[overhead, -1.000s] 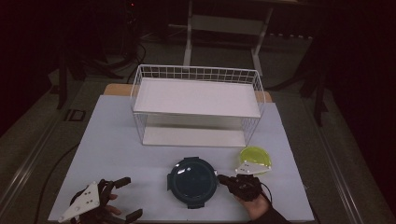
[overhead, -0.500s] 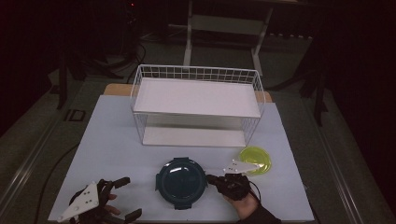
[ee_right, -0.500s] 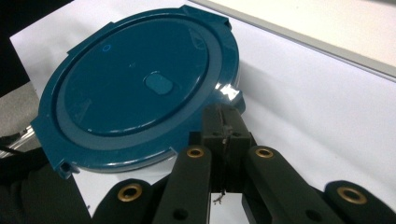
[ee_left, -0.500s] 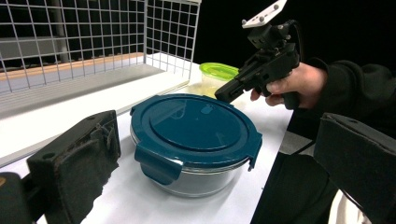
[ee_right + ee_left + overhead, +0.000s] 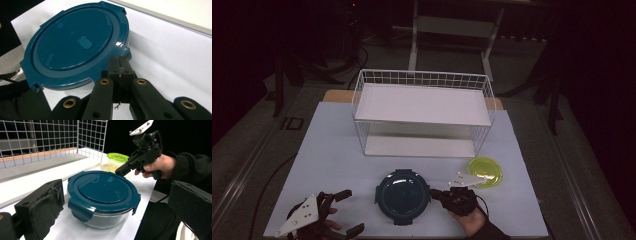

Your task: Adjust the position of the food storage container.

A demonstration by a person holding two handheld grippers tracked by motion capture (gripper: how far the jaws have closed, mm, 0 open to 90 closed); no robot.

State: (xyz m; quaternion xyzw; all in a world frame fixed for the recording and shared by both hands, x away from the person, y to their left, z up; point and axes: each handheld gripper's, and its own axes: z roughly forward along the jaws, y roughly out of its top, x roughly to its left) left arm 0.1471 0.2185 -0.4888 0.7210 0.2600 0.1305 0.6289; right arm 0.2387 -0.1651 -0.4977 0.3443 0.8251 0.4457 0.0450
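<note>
A round glass container with a dark teal clip lid [image 5: 403, 196] stands near the table's front edge, also in the left gripper view [image 5: 103, 192] and the right gripper view [image 5: 75, 45]. My right gripper [image 5: 435, 192] is shut with nothing between its jaws. Its tip [image 5: 119, 61] rests against a clip on the lid's right rim, and a hand holds it [image 5: 117, 172]. My left gripper [image 5: 348, 212] lies open at the front left, its jaws [image 5: 117, 190] wide apart and facing the container without touching it.
A small tub with a yellow-green lid [image 5: 485, 171] sits right of the teal container, behind the right gripper [image 5: 117, 157]. A white wire two-level rack [image 5: 422, 105] stands across the middle of the white table [image 5: 332, 145]. The table's front edge is close below both hands.
The right gripper slid left, and the teal-lidded container shifted left with it along the front of the table. The left gripper stayed put.
</note>
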